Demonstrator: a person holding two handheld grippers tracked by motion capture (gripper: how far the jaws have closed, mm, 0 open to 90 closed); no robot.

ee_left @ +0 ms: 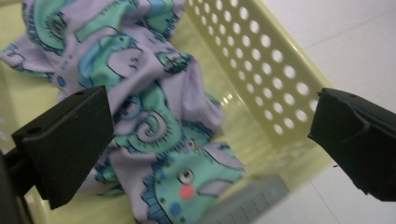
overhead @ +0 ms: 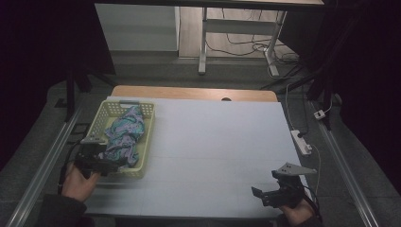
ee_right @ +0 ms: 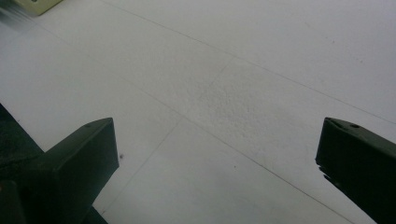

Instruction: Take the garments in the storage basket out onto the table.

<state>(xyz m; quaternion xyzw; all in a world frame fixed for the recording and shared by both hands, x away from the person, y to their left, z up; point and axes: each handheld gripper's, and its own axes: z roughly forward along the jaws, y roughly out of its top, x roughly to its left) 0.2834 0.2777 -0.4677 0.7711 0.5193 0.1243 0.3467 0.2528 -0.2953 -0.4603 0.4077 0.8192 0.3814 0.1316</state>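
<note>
A crumpled lilac cloth (overhead: pixel 124 134) printed with green and blue figures lies in a pale yellow perforated basket (overhead: pixel 148 142) at the table's left. My left gripper (overhead: pixel 106 165) hovers at the basket's near end, open. In the left gripper view its jaws stand wide apart, with the cloth (ee_left: pixel 159 126) just beyond the left jaw and the basket wall (ee_left: pixel 261 60) running between them. My right gripper (overhead: pixel 265 194) rests open near the table's front right edge, over bare white tabletop (ee_right: pixel 224 93).
A white sheet covers the table (overhead: pixel 217 151), with a wooden strip along its far edge. A white power strip (overhead: pixel 301 142) and cables lie off the right side. A desk frame (overhead: pixel 203 42) stands behind. The basket's corner (ee_right: pixel 35 4) peeks in at the right gripper view's top left.
</note>
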